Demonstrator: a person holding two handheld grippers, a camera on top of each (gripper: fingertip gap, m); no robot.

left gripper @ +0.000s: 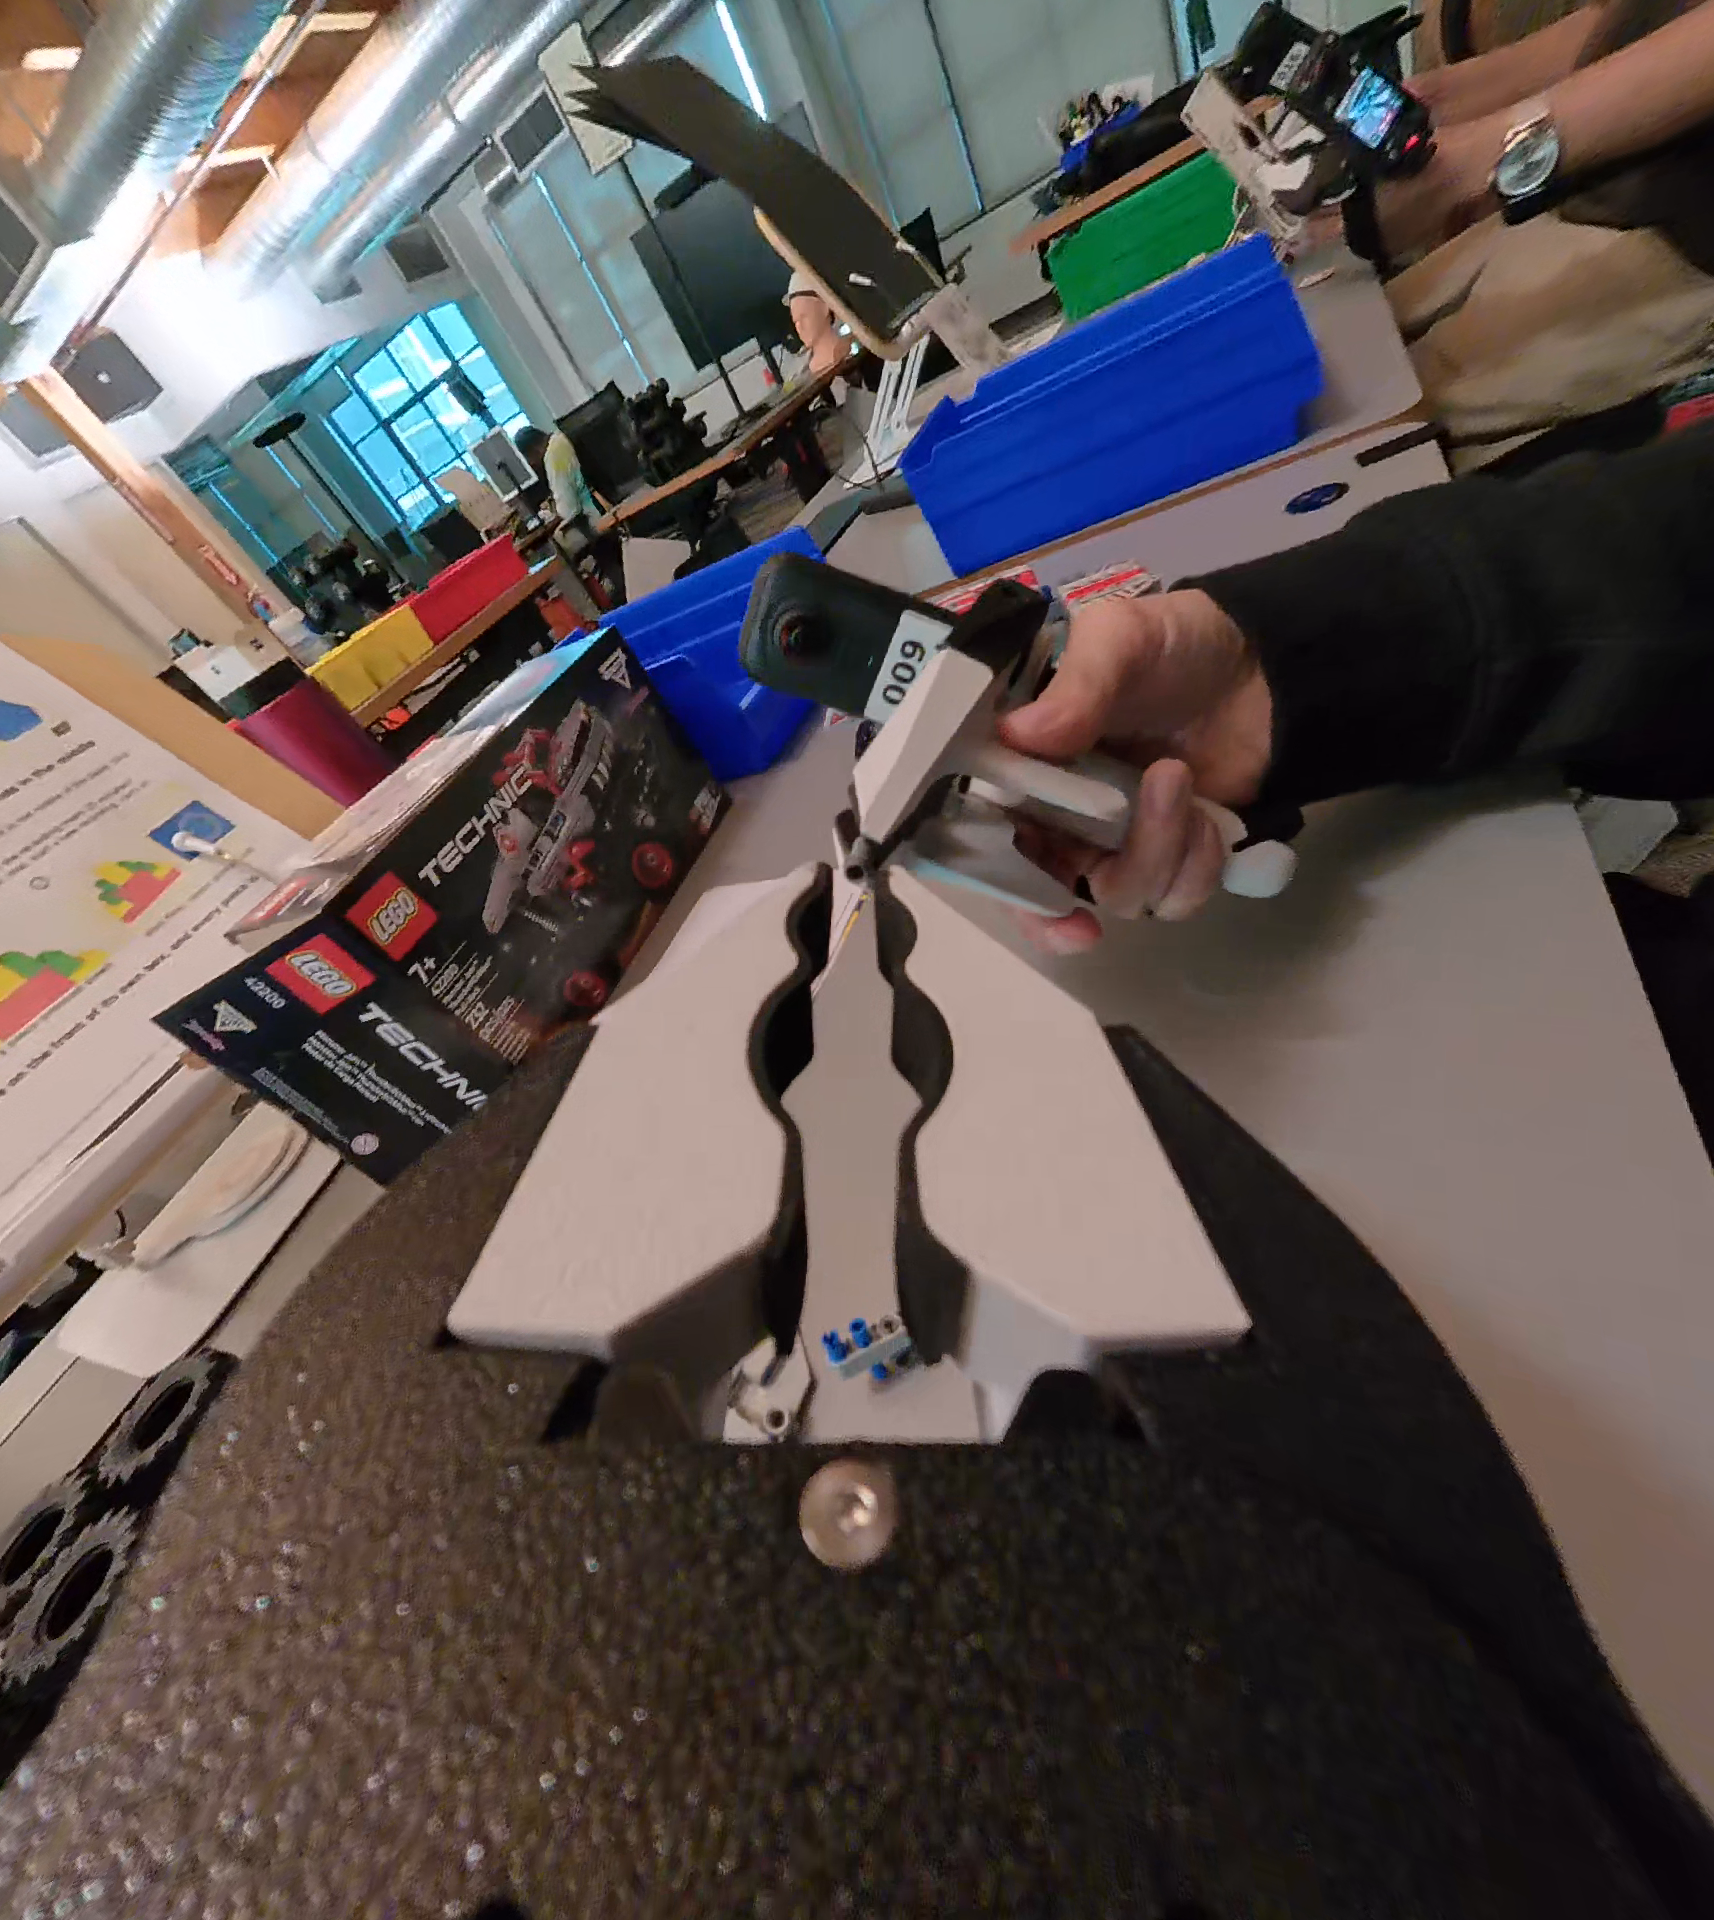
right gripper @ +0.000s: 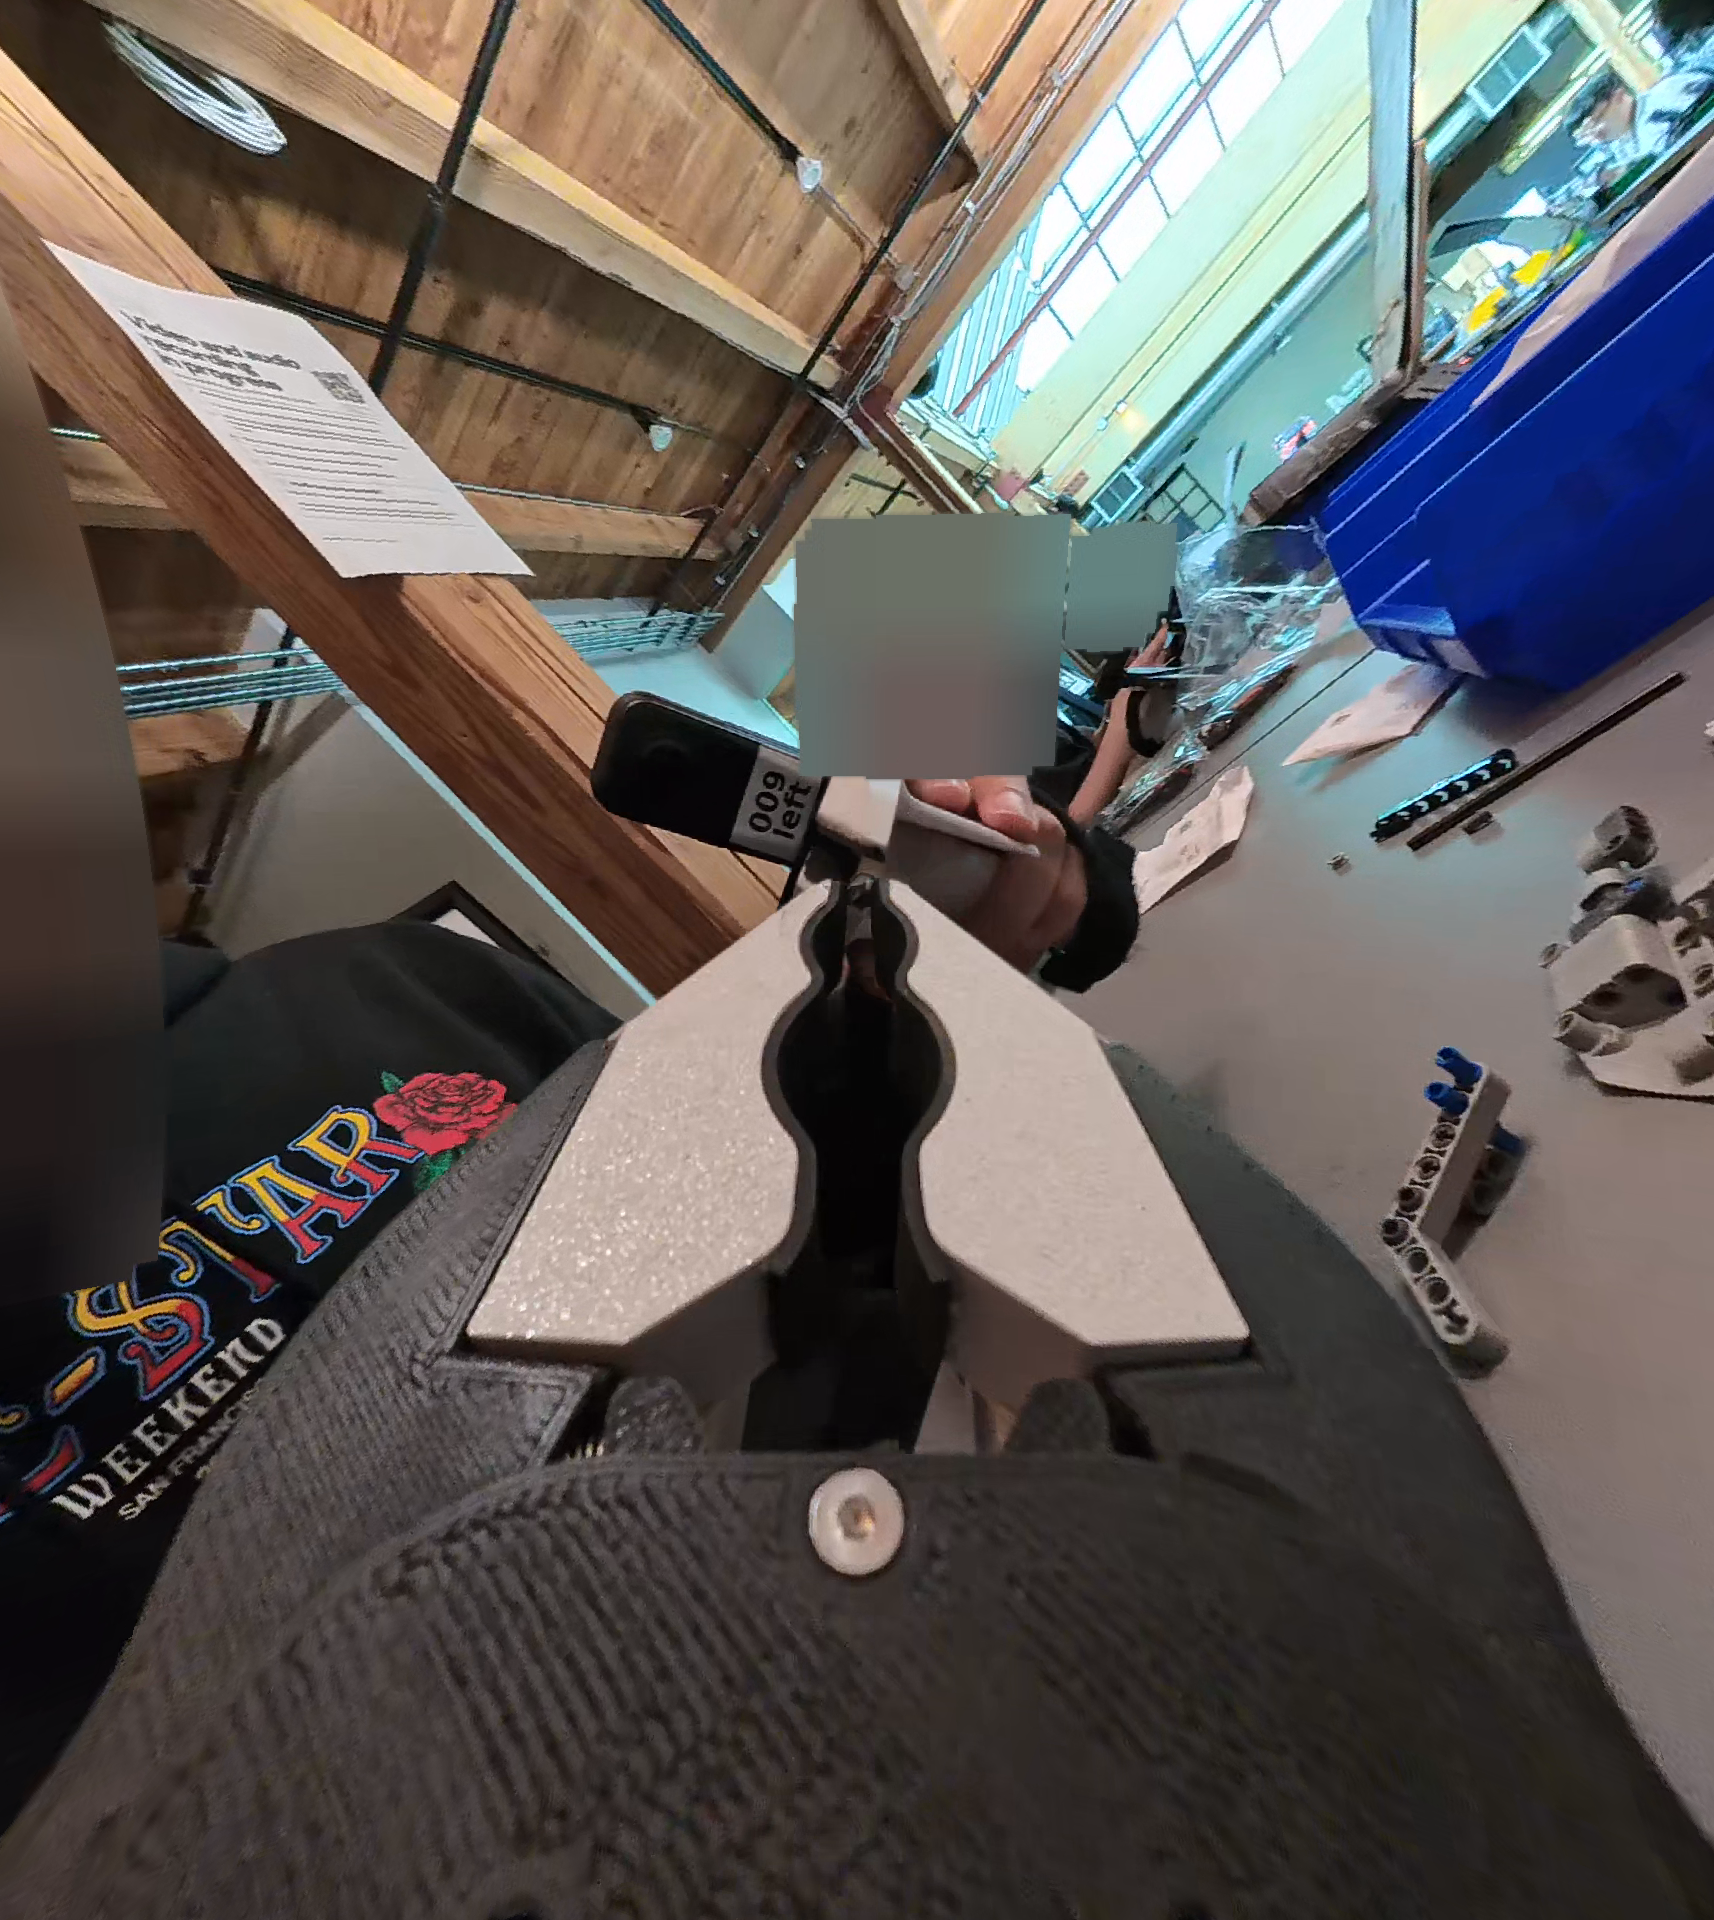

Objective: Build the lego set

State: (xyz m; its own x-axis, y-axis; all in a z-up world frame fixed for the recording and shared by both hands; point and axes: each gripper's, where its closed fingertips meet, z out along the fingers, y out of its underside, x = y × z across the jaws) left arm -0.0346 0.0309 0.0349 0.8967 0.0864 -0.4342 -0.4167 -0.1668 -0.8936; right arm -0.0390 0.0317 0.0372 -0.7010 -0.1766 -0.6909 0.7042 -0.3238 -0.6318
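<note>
My two grippers meet tip to tip above the grey table (right gripper: 1279,1049). In the left wrist view my left gripper (left gripper: 851,883) is nearly shut on a thin light piece. My right gripper (left gripper: 858,854) faces it and pinches a small dark pin at the same spot. In the right wrist view my right gripper (right gripper: 858,896) is nearly shut, and the left gripper (right gripper: 861,864) touches its tips; the piece there is too small to make out. A grey lego assembly (right gripper: 1684,977) and an L-shaped grey beam with blue pins (right gripper: 1445,1216) lie on the table to the right.
The lego box (left gripper: 479,914) stands left of the grippers, beside an instruction sheet (left gripper: 22,883). Blue bins (left gripper: 1123,416) (right gripper: 1611,468) line the far table edge. A black beam (right gripper: 1445,795), a long black axle (right gripper: 1549,758) and paper bags (right gripper: 1196,831) lie beyond. Another person's hands (left gripper: 1518,145) are at the back. The grippers are tip to tip, or close to it. The grey lego assembly (right gripper: 1684,977) is about equally far from each gripper, around 20 cm.
</note>
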